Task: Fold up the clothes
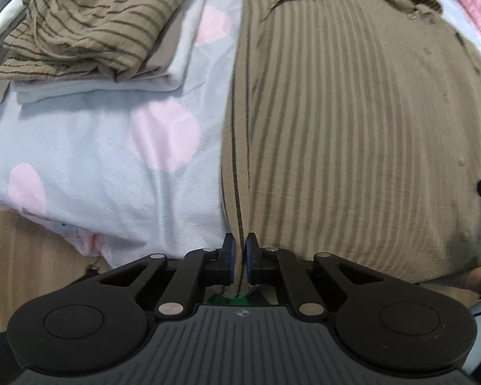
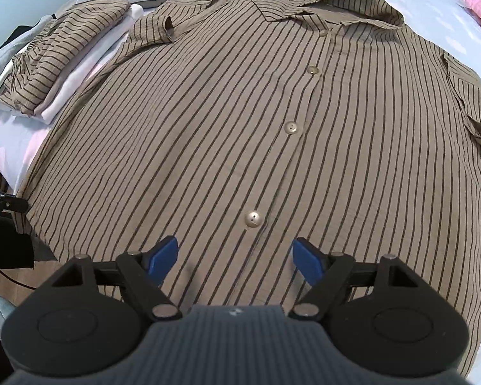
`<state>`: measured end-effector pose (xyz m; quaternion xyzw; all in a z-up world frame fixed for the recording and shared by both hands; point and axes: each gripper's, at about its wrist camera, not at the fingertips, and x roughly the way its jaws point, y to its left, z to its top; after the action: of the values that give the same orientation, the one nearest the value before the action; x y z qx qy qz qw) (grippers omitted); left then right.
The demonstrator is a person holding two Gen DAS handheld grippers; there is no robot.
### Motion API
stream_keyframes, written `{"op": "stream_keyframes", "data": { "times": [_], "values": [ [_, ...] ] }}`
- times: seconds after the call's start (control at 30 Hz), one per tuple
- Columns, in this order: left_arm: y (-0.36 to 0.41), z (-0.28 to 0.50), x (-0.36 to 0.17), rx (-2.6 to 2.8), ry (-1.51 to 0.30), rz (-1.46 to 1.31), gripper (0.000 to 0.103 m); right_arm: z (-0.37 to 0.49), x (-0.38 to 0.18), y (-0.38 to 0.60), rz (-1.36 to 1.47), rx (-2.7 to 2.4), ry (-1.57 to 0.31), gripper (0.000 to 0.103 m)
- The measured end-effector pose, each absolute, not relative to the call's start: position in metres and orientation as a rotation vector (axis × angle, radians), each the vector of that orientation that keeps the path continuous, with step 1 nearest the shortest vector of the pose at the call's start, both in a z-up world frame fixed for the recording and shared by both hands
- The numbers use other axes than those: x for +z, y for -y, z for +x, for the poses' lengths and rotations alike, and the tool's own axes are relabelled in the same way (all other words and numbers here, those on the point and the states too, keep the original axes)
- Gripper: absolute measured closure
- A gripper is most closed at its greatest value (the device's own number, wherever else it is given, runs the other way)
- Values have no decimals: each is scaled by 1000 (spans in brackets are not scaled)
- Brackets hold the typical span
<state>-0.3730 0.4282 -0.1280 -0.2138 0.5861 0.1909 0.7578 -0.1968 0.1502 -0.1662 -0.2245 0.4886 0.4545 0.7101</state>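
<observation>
A tan shirt with dark stripes lies spread flat on the bed, buttons up, collar at the far end. It also fills the right half of the left wrist view. My left gripper is shut on the shirt's left hem edge, at the near left corner. My right gripper is open, just above the shirt's lower front by the button placket, holding nothing. The left gripper's body shows at the left edge of the right wrist view.
A stack of folded clothes topped by a striped tan garment lies at the far left, also in the right wrist view. The bedsheet is pale blue with pink dots. A pink pillow lies far right. Wooden floor shows below the bed edge.
</observation>
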Motion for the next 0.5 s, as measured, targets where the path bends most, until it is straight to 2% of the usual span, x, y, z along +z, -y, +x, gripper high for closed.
{"op": "stream_keyframes", "data": {
  "times": [0.23, 0.4, 0.5],
  "values": [
    [-390, -343, -100, 220, -1194, -433, 99, -206, -163, -155, -496, 1021, -1088, 22],
    [-353, -323, -101, 91, -1165, -392, 100, -208, -162, -162, -434, 1036, -1119, 22],
    [-343, -310, -122, 41, -1180, -362, 100, -209, -160, -166, -374, 1042, -1137, 24]
  ]
}}
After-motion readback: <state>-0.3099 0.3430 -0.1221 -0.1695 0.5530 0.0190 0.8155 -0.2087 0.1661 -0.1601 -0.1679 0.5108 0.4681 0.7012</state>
